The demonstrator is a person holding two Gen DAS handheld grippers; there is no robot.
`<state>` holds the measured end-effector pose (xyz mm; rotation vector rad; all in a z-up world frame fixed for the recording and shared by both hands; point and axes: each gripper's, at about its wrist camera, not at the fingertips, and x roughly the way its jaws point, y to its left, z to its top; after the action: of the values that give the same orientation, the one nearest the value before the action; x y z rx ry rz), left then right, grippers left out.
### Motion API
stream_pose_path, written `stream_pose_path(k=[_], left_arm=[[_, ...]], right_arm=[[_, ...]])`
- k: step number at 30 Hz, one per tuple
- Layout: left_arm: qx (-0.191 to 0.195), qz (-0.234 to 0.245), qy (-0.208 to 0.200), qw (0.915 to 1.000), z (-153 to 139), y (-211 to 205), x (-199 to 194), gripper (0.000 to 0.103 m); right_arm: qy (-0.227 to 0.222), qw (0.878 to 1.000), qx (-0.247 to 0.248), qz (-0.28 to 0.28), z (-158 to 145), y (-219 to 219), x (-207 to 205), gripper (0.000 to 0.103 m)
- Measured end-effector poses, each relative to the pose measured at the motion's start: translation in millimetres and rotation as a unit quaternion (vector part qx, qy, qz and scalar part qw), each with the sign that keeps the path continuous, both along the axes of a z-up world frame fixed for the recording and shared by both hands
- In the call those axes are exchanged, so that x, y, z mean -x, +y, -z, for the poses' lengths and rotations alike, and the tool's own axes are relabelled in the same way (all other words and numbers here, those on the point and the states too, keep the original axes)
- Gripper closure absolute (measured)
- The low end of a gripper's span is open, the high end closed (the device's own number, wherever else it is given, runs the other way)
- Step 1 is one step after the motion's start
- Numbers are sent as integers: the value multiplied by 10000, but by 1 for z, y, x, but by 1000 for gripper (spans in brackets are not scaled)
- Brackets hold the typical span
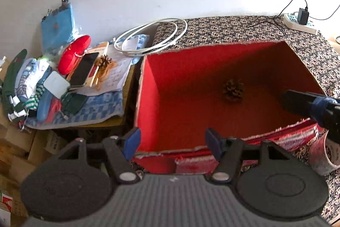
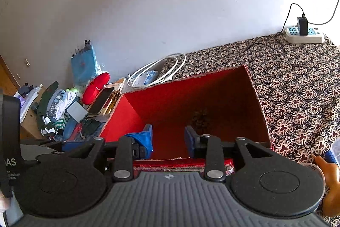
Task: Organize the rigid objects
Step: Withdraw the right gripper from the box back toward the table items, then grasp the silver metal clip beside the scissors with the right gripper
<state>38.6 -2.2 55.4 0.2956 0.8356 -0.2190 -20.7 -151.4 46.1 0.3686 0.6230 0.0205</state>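
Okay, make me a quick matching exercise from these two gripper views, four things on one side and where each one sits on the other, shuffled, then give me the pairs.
Things:
1. pine cone
2. power strip
3. white cable coil
4. phone

Places:
A. far right corner of the patterned cloth, by the wall
B. on the cluttered side table, next to the red case
C. on the floor of the red box
D. behind the box's far left corner

Pairs: 1-C, 2-A, 3-D, 4-B

At the right edge of the left wrist view, the red-and-white patterned mug [image 1: 325, 154] is cut off. In the right wrist view, the brown pine cone [image 2: 199, 118] is dim and blurred, and the orange-brown smooth object [image 2: 328, 180] at lower right is cut off.
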Motion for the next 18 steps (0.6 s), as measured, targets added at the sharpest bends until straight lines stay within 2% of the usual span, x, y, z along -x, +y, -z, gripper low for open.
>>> stream_pose_path(k=[9, 18], left_arm=[[-172, -18, -14, 9998, 7, 3, 13, 34], [5, -4, 42, 10000, 12, 25, 22, 34]], right_arm=[[52, 9996, -259, -79, 7, 3, 11, 85], [94, 9987, -418, -276, 19, 5, 27, 84]])
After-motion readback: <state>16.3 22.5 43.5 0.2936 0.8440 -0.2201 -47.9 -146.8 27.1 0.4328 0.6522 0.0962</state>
